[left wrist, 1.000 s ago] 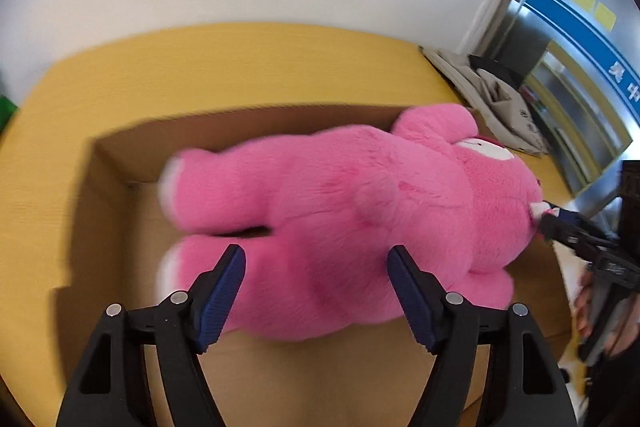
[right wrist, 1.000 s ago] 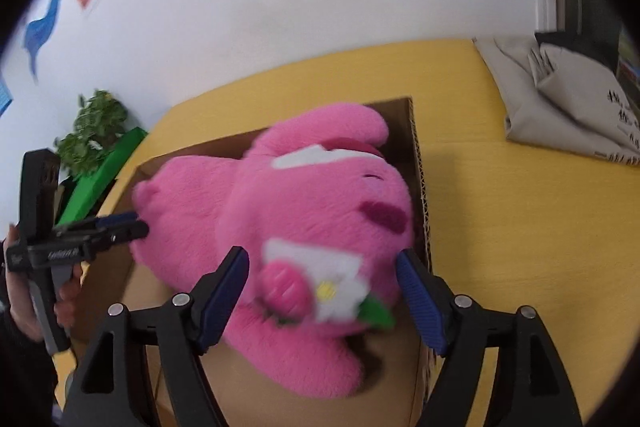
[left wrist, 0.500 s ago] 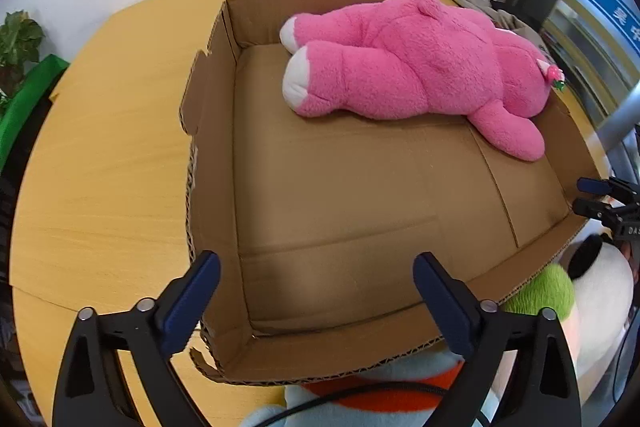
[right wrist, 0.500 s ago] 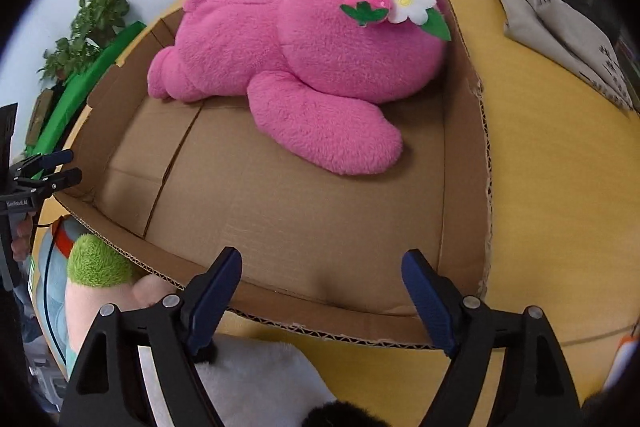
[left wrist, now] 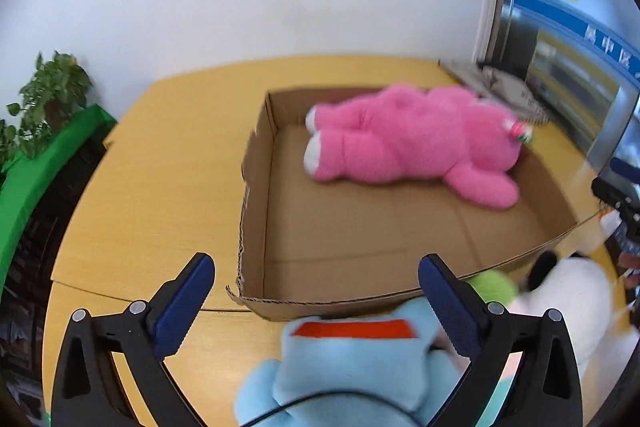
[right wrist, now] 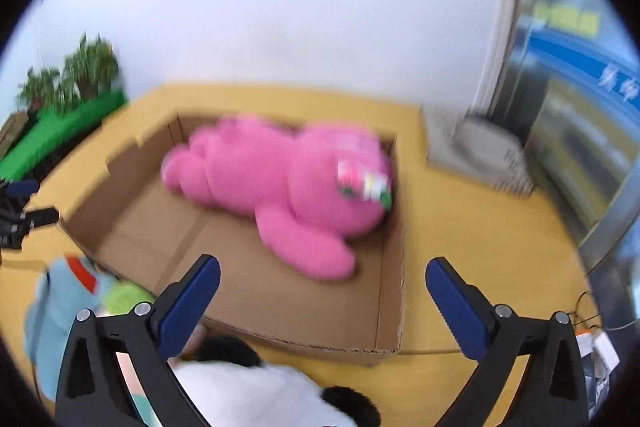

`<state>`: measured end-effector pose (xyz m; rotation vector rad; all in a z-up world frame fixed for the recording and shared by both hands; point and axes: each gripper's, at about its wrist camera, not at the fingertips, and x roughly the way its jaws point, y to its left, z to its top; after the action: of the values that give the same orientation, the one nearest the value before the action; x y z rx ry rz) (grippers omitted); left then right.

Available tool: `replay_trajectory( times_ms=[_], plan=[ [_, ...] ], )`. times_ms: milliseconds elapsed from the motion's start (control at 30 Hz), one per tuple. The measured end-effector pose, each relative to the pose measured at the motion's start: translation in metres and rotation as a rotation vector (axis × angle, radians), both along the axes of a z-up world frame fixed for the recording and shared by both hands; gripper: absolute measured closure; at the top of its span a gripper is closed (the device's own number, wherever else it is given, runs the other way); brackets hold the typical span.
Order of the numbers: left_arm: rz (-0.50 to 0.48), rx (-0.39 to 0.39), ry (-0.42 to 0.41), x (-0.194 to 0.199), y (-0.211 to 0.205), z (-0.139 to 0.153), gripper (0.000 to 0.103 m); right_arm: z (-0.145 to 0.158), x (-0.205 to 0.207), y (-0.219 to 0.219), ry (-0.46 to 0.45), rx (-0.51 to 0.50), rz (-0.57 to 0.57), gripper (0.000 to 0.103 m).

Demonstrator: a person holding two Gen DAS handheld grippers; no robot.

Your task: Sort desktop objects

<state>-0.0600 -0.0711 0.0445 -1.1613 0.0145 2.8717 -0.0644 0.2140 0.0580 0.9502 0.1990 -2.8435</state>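
Note:
A pink plush bear [left wrist: 412, 147] lies on its front in the far part of an open cardboard box [left wrist: 256, 195] on the yellow table; it also shows in the right wrist view [right wrist: 288, 179], in the box [right wrist: 392, 291]. My left gripper [left wrist: 316, 307] is open and empty, above a light blue plush toy [left wrist: 352, 367] at the box's near edge. My right gripper [right wrist: 320, 303] is open and empty, above a white and black plush toy [right wrist: 256, 395]. The blue plush [right wrist: 60, 311] shows at the left there.
A green plush part [left wrist: 492, 283] and the white plush [left wrist: 568, 299] lie beside the blue one. Grey bags [right wrist: 476, 151] sit at the table's far right. A plant [left wrist: 44, 99] and green ledge stand left. Cables and small items [right wrist: 596, 339] lie at the right.
Both grippers let go of the pink bear, which now lies in the box. Both pulled back toward the near edge, over the plush toys in front of the box.

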Motion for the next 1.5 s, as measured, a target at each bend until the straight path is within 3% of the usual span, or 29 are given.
replay_trajectory(
  times_ms=[67, 167, 367, 1500],
  plan=[
    [0.007, -0.002, 0.056, 0.025, 0.011, 0.017, 0.000, 0.016, 0.019, -0.011, 0.064, 0.000, -0.014, 0.000],
    [0.033, -0.023, 0.101, 0.046, 0.018, 0.031, 0.000, 0.023, 0.037, -0.022, 0.076, -0.031, -0.011, 0.000],
    [0.067, -0.006, 0.099, 0.069, 0.021, 0.029, 0.000, 0.019, 0.055, -0.024, 0.051, -0.064, -0.023, 0.000],
    [-0.003, 0.021, 0.113, 0.076, 0.026, 0.022, 0.000, 0.024, 0.077, -0.028, 0.056, -0.058, -0.062, 0.000]
  ],
)
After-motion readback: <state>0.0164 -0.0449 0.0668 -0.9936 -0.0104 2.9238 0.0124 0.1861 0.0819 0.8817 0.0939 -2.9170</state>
